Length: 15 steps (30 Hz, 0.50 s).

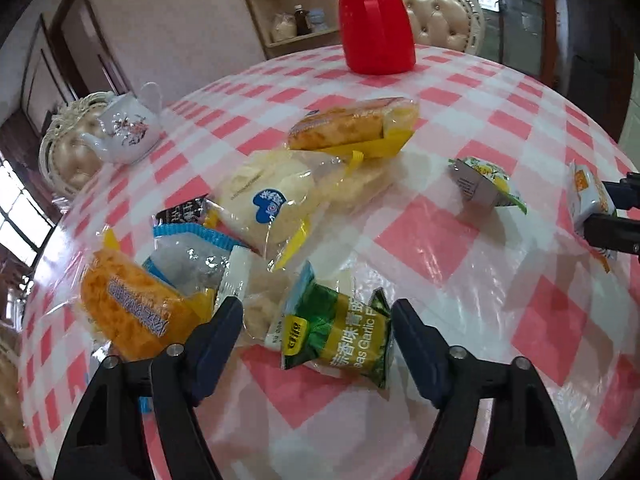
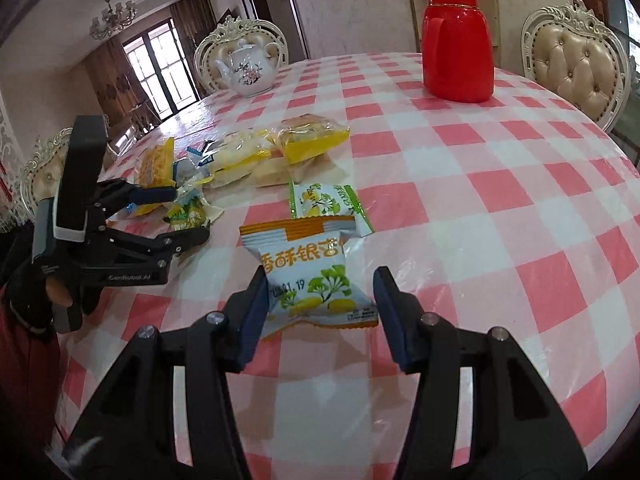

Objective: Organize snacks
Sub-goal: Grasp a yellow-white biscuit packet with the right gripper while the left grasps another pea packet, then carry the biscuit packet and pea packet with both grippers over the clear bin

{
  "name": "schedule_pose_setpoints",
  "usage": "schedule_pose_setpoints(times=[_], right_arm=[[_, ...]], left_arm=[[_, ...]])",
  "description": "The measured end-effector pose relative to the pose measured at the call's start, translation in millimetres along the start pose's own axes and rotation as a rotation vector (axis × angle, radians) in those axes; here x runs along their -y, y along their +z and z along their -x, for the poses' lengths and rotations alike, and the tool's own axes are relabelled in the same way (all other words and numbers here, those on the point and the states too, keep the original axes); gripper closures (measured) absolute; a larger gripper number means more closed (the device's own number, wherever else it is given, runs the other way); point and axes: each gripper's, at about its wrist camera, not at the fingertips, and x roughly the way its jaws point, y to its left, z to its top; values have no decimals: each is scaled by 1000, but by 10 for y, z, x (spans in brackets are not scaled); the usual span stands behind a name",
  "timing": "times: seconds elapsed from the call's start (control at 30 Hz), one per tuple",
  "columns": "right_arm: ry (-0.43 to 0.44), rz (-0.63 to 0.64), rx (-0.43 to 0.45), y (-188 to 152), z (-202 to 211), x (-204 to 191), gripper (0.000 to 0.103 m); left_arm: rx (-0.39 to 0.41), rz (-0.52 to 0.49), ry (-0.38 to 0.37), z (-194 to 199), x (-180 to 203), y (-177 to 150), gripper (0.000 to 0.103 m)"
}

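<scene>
Each black tool point(image 2: 320, 312) has 2 blue-padded fingers point(image 2: 250, 320) and silver screws.

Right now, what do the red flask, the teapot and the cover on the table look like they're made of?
Red flask: likely glossy plastic; one even colour, soft highlights. Teapot: looks like glazed ceramic; shiny white with a printed flower sprig. Table cover: apparently a clear plastic film over a pink-and-white checked cloth; it wrinkles and glares.
</scene>
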Motion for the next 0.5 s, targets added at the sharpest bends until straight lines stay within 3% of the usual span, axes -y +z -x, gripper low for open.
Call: schedule_pose_setpoints(times=[0.07, 0.23, 0.37, 0.5], right_arm=[[-4, -5, -4, -2, -10, 14, 47], [-9, -2, -13, -11, -33, 17, 47], [-12, 0, -14, -17, -40, 23, 47], [-10, 7, -17, -25, -57, 21, 47]], left_arm=[[0, -33, -17, -9, 57, -12, 29], [8, -76, -76, 24, 175, -65, 57], [2, -24, -140, 44, 102, -100, 61], [11, 1, -158, 134, 116, -174, 62]])
